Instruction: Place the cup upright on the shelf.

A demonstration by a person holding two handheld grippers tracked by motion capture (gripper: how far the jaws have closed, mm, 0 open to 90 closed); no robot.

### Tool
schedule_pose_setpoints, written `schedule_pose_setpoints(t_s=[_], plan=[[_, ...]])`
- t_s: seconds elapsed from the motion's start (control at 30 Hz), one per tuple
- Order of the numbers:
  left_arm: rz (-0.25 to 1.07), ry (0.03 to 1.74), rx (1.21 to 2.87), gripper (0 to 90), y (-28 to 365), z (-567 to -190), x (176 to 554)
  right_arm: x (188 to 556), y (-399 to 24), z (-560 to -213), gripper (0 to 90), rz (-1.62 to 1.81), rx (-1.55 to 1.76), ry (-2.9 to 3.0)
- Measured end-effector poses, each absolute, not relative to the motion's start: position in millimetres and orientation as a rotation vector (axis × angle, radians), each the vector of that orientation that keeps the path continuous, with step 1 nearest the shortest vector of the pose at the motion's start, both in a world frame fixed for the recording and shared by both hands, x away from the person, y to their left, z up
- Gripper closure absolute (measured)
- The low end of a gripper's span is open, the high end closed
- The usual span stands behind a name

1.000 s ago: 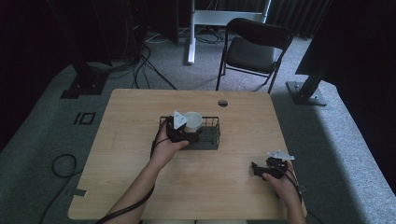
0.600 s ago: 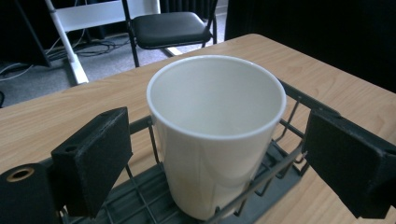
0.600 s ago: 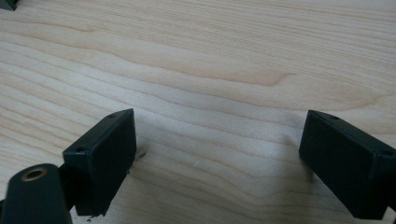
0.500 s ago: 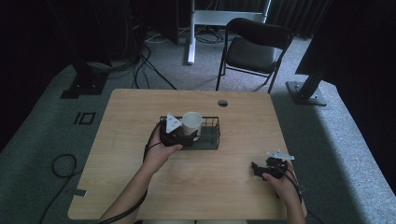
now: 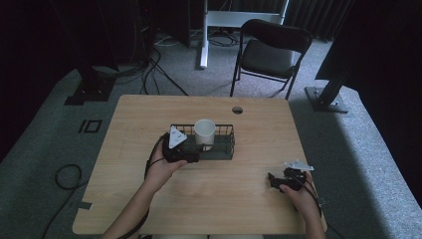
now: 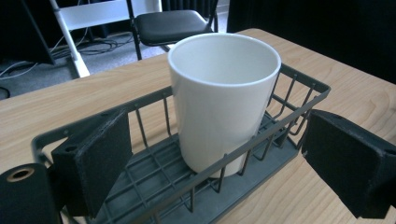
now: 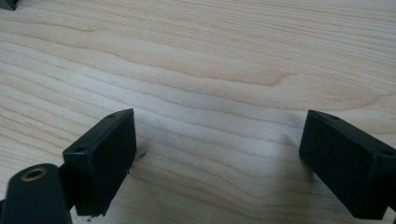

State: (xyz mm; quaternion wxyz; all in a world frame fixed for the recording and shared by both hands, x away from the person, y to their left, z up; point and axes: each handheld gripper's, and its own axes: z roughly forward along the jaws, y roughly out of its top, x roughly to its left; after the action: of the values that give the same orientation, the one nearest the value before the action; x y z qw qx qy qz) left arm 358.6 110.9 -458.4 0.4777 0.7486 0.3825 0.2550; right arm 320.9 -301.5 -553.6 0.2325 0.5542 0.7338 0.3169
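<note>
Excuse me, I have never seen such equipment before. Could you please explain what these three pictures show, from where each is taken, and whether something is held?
There is no robot here. A person sits at a wooden table and holds a hand tool with two black jaws in each hand. The high view looks down from above. The other two pictures come from small cameras riding on the tools, looking along their own jaws.

On the table stands a dark wire basket with a white cup upright inside it. The left gripper points at the basket: its jaws are open, one on each side of the cup and basket wall, and do not press on the cup. The right gripper is over bare wood, open, holding nothing.
</note>
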Motion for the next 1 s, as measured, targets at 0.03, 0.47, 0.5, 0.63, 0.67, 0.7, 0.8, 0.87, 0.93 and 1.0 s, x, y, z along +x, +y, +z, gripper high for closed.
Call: schedule_pose_setpoints(t_s=[0.03, 0.47, 0.5, 0.63, 0.67, 0.7, 0.8, 0.87, 0.93, 1.0], plan=[[0.624, 0.933, 1.832, 8.9, 112.2, -458.7, 357.3, 320.9, -301.5, -553.6, 10.7, 0.871, 1.522, 2.016], [0.618, 0.961, 1.832, 8.9, 133.1, -469.3, 337.6, 320.8, -301.5, -553.6, 10.7, 0.871, 1.523, 2.016], [0.617, 0.965, 1.832, 8.9, 135.0, -470.7, 336.0, 320.8, -301.5, -553.6, 10.7, 0.870, 1.523, 2.017], [0.608, 0.980, 1.823, 8.9, 142.9, -475.5, 329.6, 320.8, -301.5, -553.6, 10.7, 0.871, 1.523, 2.016], [0.609, 0.986, 1.826, 8.9, 145.4, -476.6, 328.1, 320.8, -301.5, -553.6, 10.7, 0.871, 1.523, 2.016], [0.613, 0.991, 1.823, 8.9, 147.1, -477.7, 327.2, 320.8, -301.5, -553.6, 10.7, 0.870, 1.523, 2.017], [0.615, 1.008, 1.822, 8.9, 155.2, -481.7, 323.1, 320.8, -301.5, -553.6, 10.7, 0.870, 1.524, 2.017], [0.614, 1.021, 1.817, 8.9, 159.5, -484.1, 320.9, 320.8, -301.5, -553.6, 10.7, 0.870, 1.523, 2.017], [0.618, 1.035, 1.825, 8.9, 164.7, -487.8, 318.2, 320.8, -301.5, -553.6, 10.7, 0.870, 1.523, 2.017], [0.618, 1.039, 1.825, 8.9, 166.4, -489.2, 317.4, 320.8, -301.5, -553.6, 10.7, 0.870, 1.522, 2.017]])
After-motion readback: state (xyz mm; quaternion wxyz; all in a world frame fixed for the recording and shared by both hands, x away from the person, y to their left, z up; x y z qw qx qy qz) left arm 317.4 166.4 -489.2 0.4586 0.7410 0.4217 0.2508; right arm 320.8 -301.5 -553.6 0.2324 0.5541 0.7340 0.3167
